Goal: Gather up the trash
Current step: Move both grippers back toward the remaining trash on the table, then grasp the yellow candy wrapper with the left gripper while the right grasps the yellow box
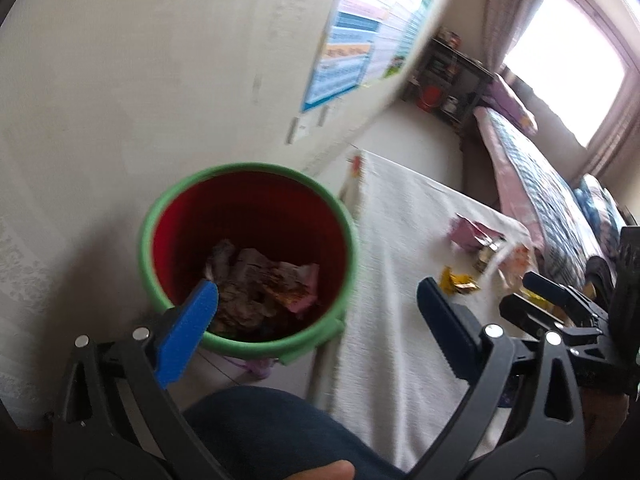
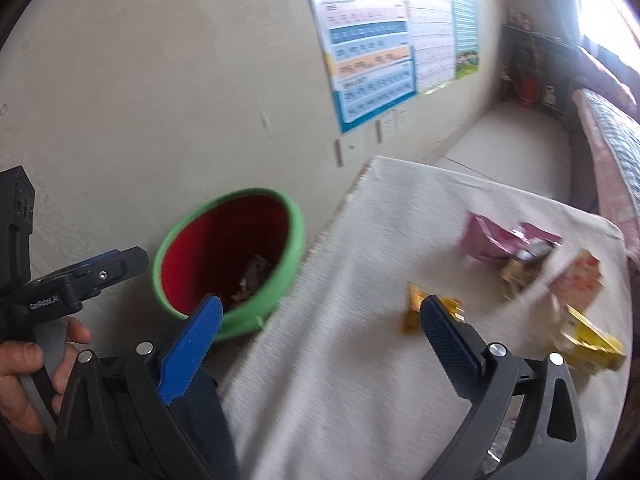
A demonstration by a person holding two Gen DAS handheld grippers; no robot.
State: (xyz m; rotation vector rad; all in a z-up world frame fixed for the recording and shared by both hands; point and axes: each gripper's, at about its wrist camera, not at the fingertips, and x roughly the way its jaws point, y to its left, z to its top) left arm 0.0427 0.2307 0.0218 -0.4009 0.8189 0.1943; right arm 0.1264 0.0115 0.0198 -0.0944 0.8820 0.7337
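The surface (image 2: 360, 280), draped in a pale woven cloth, stretches ahead and to the right of both pairs of tongs, with the bed (image 1: 532, 176) beyond its far edge. Left of the cloth, against the wall, stands the red bin (image 1: 248, 256) with its green rim, low enough beside the surface that scraps can be carried across and dropped straight in; it already holds a heap of crumpled wrappers (image 1: 264, 284). The left tongs (image 1: 316, 300) hang spread wide and empty, their left blue pad over the bin's near rim, which reads as a drop just made or a pause above the mouth (the blur makes it hard to say more). The right tongs (image 2: 320, 316) are also wide and hold nothing, aimed between bin and litter. The trash left to collect lies ahead and right of them: a pink packet (image 2: 496, 240), a pale printed wrapper (image 2: 580, 276), a yellow box (image 2: 592, 344), and smallest, a yellow candy wrapper (image 2: 412, 312) just beside the right pad, probably the next pick.
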